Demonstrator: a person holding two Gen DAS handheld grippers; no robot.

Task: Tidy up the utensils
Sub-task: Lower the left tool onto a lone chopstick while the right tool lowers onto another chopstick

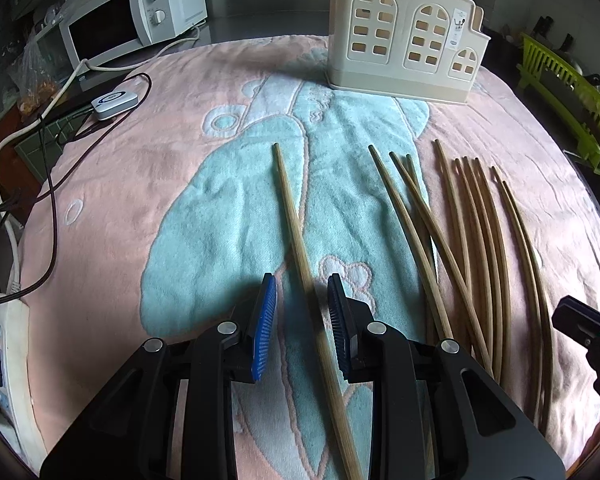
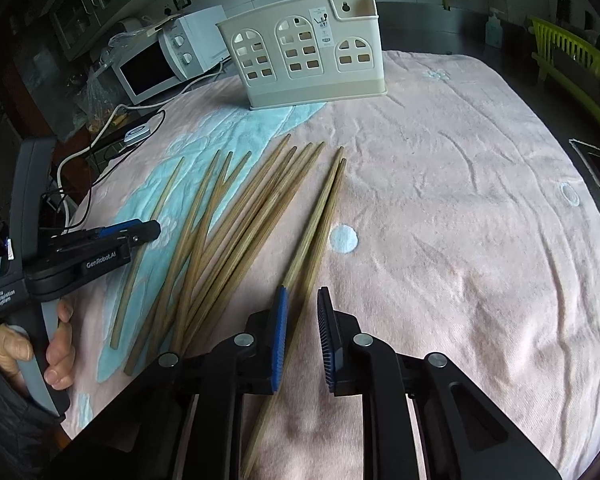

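Several wooden chopsticks lie on a pink and teal towel. My left gripper is open, its blue pads either side of a single chopstick lying apart to the left of the pile. My right gripper is open around the rightmost pair of chopsticks, which rest on the towel. The left gripper also shows in the right wrist view, low over the leftmost chopstick. A cream utensil holder with window cut-outs stands upright at the far edge, also visible in the right wrist view.
A white microwave and cables sit at the far left, a power strip along the left edge. A green dish rack stands at the right. A soap bottle is behind.
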